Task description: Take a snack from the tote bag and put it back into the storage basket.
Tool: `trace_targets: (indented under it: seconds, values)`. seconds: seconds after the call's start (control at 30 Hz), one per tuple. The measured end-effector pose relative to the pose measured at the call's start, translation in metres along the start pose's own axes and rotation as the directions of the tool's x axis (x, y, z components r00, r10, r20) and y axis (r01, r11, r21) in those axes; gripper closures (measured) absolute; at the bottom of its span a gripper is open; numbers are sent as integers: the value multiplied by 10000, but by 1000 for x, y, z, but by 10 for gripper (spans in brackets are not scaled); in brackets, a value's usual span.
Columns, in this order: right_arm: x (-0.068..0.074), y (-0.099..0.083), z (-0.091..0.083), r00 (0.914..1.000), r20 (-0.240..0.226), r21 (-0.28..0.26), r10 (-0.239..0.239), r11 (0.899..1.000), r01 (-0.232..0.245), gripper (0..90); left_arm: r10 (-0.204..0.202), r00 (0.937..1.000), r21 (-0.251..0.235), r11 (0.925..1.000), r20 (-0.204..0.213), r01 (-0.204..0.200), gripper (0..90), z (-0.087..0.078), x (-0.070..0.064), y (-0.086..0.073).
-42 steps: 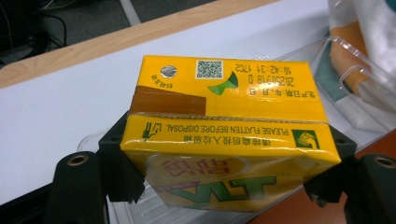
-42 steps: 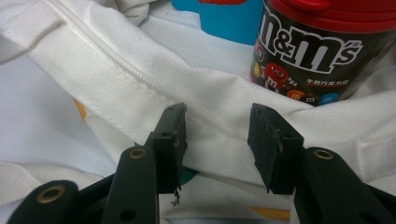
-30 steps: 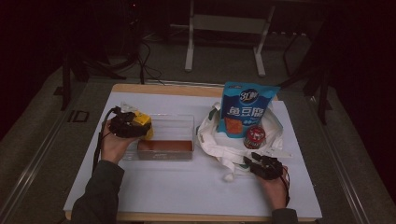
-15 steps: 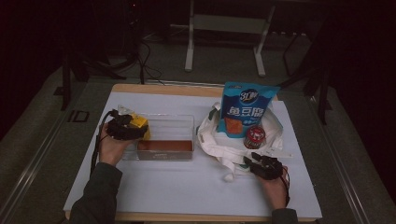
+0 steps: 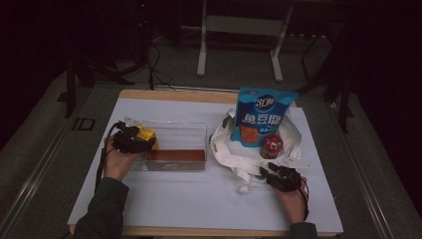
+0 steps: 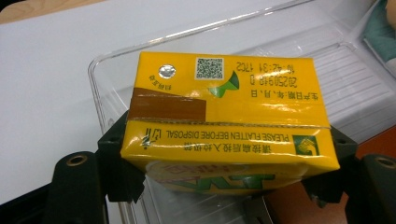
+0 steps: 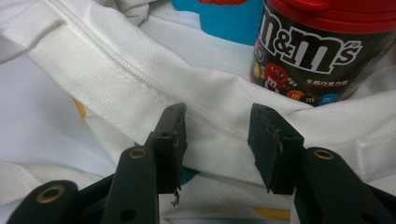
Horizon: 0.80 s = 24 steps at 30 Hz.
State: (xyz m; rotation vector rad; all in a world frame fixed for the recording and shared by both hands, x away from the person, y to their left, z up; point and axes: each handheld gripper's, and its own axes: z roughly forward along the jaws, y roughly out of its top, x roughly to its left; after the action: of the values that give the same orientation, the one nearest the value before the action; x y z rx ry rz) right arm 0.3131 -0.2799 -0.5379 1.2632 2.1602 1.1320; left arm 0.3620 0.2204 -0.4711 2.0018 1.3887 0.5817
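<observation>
1. Left gripper (image 6: 224,186) first: its jaws are clamped on the two short ends of a yellow drink carton (image 6: 224,121), and the carton hangs level between them.
2. The landmark here is the clear plastic bin (image 5: 174,130) on the white surface (image 5: 199,204). In the high view the carton (image 5: 145,134) sits right at the bin's left end, over its rim, with the left gripper (image 5: 130,141) just outside that end.
3. From the left gripper view, the carton's top face shows a foil straw hole, a QR code and a printed date line; the bin's ribbed floor (image 6: 336,79) lies beneath and beyond it.
4. Along the bin's near wall a reddish-brown flat item (image 5: 175,155) lies inside, to the right of the carton.
5. To the right of the bin, close beside it, a white cloth bag (image 5: 234,149) is spread open on the surface.
6. A blue snack pouch (image 5: 263,119) stands upright on the bag, and a dark M&M's tub with a red lid (image 5: 271,145) stands just in front of the pouch.
7. Right gripper (image 5: 281,177) now: it is at the near edge of the bag, well right of the bin.
8. In the right gripper view its jaws stand apart at a moderate gap, holding nothing, with a seamed band of the bag's cloth (image 7: 140,79) running between and behind the tips.
9. Whether those tips touch the cloth, I cannot tell.
10. The M&M's tub (image 7: 317,51) stands just beyond the right gripper (image 7: 217,140), up against the far fold of the bag.
</observation>
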Motion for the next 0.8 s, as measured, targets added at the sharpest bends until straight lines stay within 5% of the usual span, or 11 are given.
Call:
trace_targets:
  seconds: [0.23, 0.8]
  values:
    - [0, 0, 0, 10000, 3, 2, -6, 10000, 6, 562, -167, 9997, 6, 9999, 169, 167, 262, -6, 2, -4]
    - [0, 0, 0, 10000, 4, -15, -13, 10000, 13, 561, -351, 9993, 4, 9994, -138, 351, 257, -16, -3, -11]
